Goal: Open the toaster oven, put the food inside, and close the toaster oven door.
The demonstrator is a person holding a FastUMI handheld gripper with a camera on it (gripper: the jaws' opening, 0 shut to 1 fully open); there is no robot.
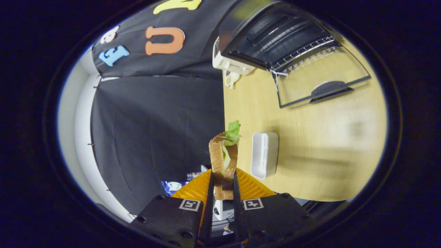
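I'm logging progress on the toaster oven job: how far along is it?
Done: the toaster oven stands with its glass door dropped open. In hand: the gripper is shut on the sandwich, well short of the oven. Left: put it inside, close the door.

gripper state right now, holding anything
Gripper: shut on the sandwich, both fingers pressing its bread slices, lettuce sticking out ahead.

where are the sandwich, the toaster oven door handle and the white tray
sandwich (223, 162): gripper view, bread slice held between the hand-held gripper (223, 184) fingers
toaster oven door handle (330, 90): gripper view, handle's middle
white tray (264, 155): gripper view, its middle
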